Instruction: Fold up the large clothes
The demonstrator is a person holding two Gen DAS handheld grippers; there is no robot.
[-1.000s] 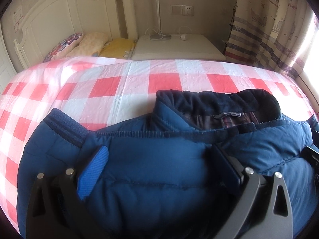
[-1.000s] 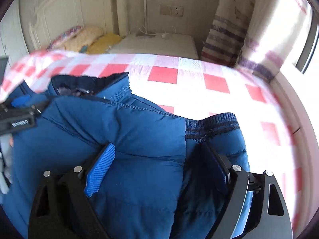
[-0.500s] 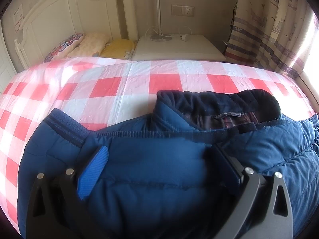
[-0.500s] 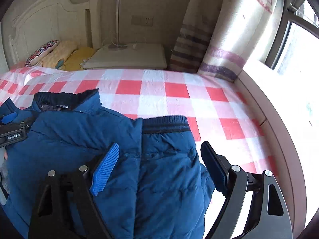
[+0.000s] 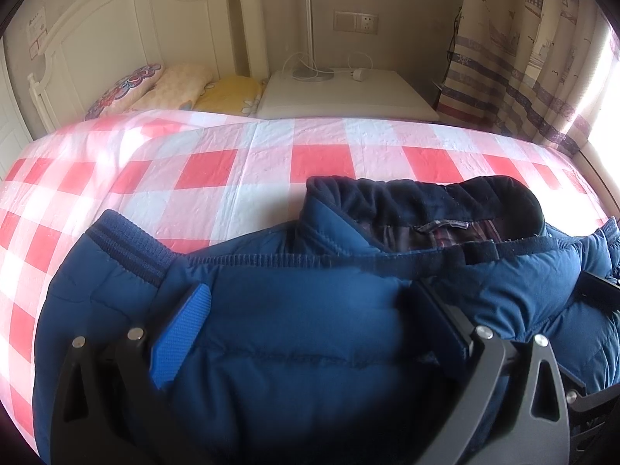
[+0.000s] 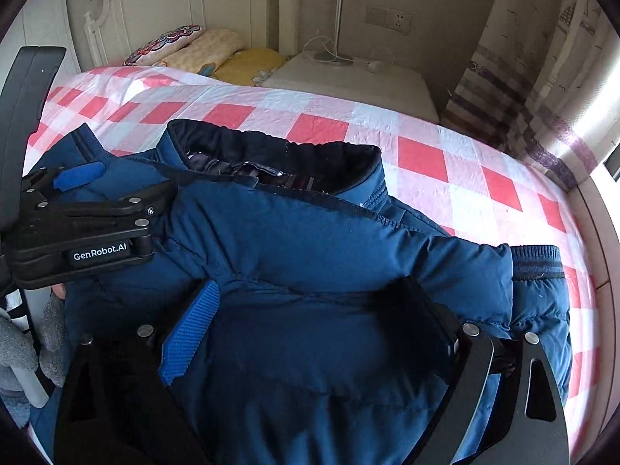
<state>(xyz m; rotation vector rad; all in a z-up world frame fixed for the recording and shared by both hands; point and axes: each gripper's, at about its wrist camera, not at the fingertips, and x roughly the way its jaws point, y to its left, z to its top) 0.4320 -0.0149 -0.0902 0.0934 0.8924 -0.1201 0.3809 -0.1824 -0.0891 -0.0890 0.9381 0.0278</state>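
On bed (image 6: 426,147), right gripper (image 6: 310,329) wider, shifted.

Bare checked bedspread (image 5: 321,143) beyond jacket (image 5: 310,329)

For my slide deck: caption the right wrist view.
Open right gripper over blue jacket on checked bedspread.

A blue puffer jacket (image 6: 310,255) lies on the red-checked bedspread (image 6: 457,178), collar up; the right gripper (image 6: 321,325), jaws just widened, straddles its padded back, the left gripper (image 6: 112,190) alongside
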